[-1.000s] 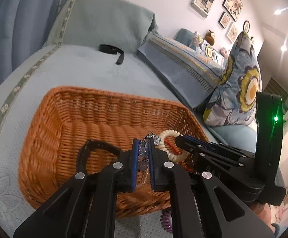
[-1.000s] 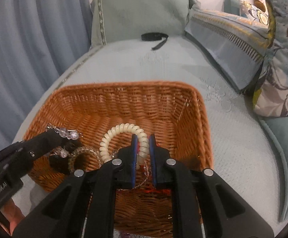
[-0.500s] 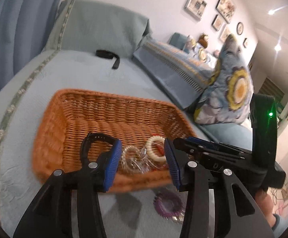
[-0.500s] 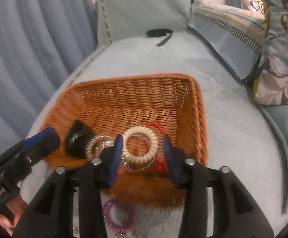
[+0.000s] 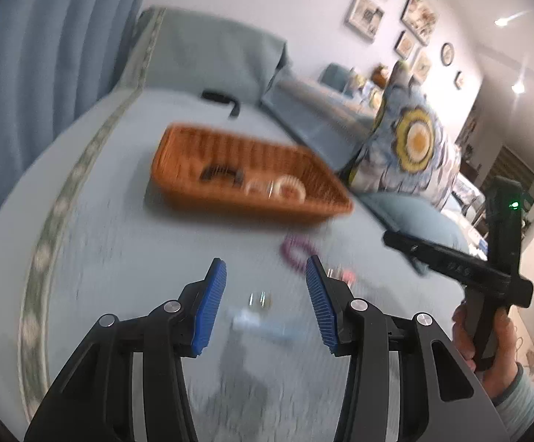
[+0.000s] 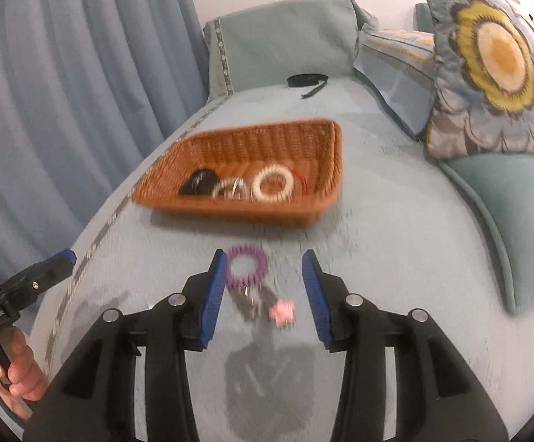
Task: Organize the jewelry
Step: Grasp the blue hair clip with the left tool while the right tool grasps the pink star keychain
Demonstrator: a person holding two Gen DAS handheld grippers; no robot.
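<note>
Motion blur softens both views. The basket (image 6: 326,169) lies on the bed (image 6: 396,239), long axis across the right view; inside, a black piece (image 6: 199,182), a silvery bracelet (image 6: 230,189) and a cream coil (image 6: 272,184) sit side by side, details indistinct. The left tool (image 5: 265,294) is spread wide above small blurred items (image 5: 257,300). The right tool (image 6: 263,283) is likewise released, empty, framing a purple coil (image 6: 248,265) and pink charm (image 6: 283,311) lying in front of the basket.
</note>
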